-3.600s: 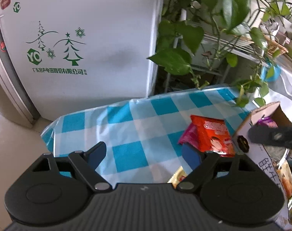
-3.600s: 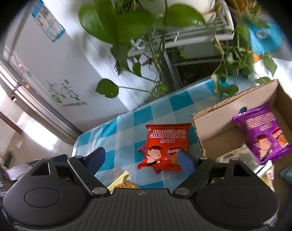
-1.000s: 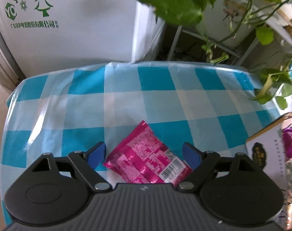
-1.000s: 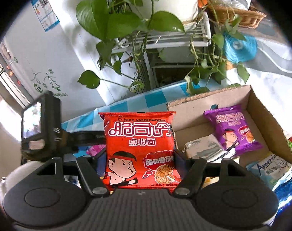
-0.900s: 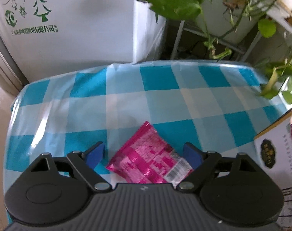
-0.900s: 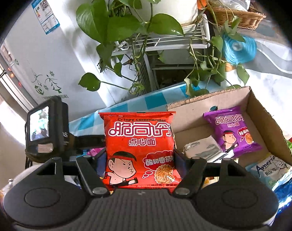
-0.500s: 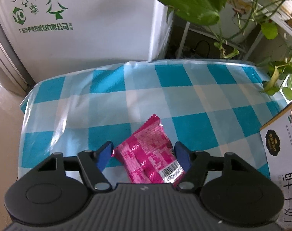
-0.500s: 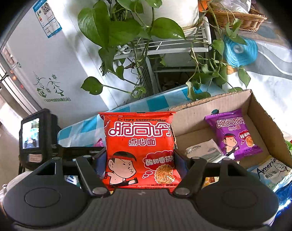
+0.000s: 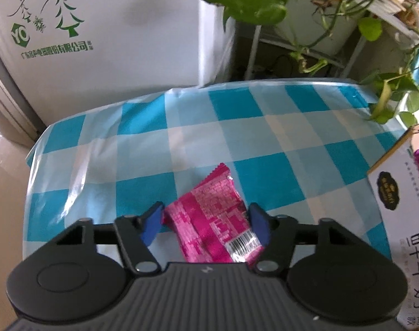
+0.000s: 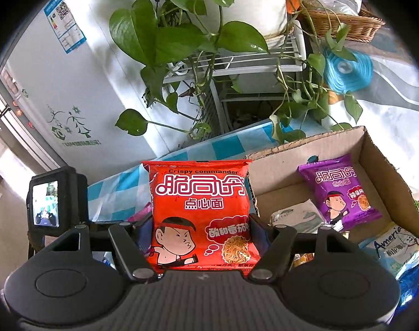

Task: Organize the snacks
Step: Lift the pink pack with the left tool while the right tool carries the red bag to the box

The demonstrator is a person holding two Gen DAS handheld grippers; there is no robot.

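- Table (image 9: 181, 127) under a blue-and-white checked plastic cloth, seen from the left wrist; its far edge runs along a white fridge (image 9: 112, 35) with green tree prints.
- Left gripper (image 9: 206, 222): blue pads on either side of a shiny magenta foil snack packet (image 9: 212, 220); jaws have just been closing, and both pads now meet the packet's side edges, so it is clamped.
- Magenta packet sits nearer the table's near edge than the far one, barcode end toward the camera, crimped end pointing toward the far edge.
- Right gripper (image 10: 201, 229): clenched on an orange-red noodle snack bag (image 10: 199, 209) printed "Crispy commander", held upright with its face to the camera and off the table.
- Open brown cardboard box (image 10: 380, 162) stands to the right of the red bag, at the table's right side; its printed white outer wall also shows at the right edge of the left wrist view.
- Inside the box: a purple noodle snack bag (image 10: 340, 193) leaning on the far wall, a grey-white packet (image 10: 297, 216) beside it, a pale blue-white packet (image 10: 397, 245) toward the near corner.
- Trailing green pothos plant (image 10: 168, 35) on a white wire rack (image 10: 250, 60) behind the table's far edge.
- Left gripper's camera screen (image 10: 45, 204) visible to the left of the red bag.
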